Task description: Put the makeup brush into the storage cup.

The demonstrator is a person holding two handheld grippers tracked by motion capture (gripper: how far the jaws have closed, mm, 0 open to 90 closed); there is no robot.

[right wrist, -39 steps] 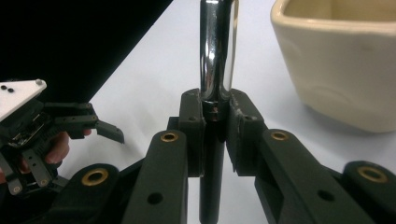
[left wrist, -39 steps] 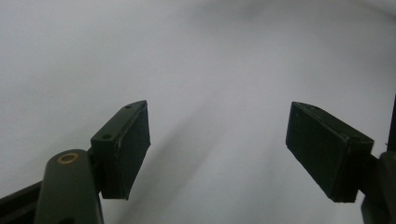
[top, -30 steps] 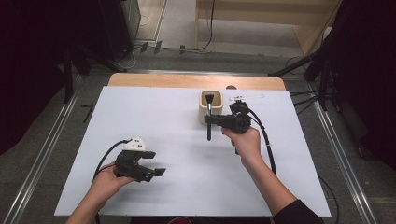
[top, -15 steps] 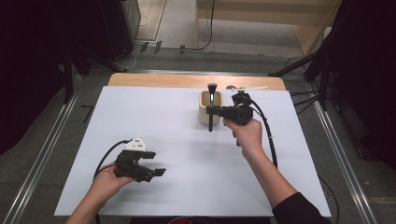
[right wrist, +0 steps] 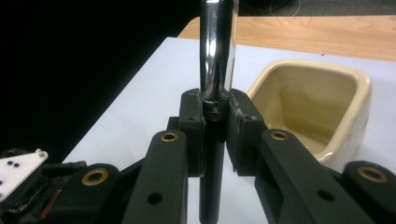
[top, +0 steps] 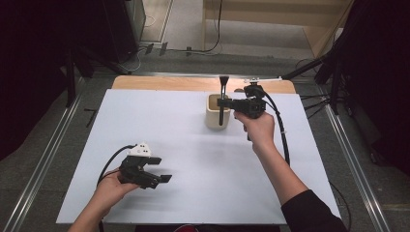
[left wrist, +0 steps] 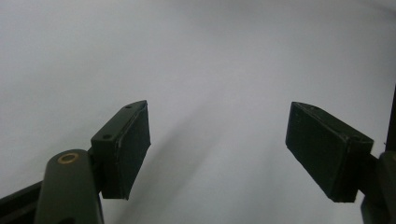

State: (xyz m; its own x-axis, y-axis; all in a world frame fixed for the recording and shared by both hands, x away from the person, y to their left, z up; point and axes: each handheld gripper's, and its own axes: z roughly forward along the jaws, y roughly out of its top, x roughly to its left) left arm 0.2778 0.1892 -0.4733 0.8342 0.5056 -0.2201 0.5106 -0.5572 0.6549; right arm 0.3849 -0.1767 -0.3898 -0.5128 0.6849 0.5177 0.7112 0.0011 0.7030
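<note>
- The right gripper has gone up and a little toward the far edge of the table since one second ago, and it has carried the tool with it; the left gripper has stayed in its place.
- In the right gripper view, the jaws are pressed together on the tool, at the place where the shiny metal stem meets the black handle.
- The tool hangs upright in front of the cream cup, its lower end beside the cup's wall and its dark top above the rim. If it touches the cup I cannot tell.
- The cup stands on the white sheet near the wooden far edge.
- The left gripper rests low at the near left, its jaws wide apart with only the white sheet between them.
</note>
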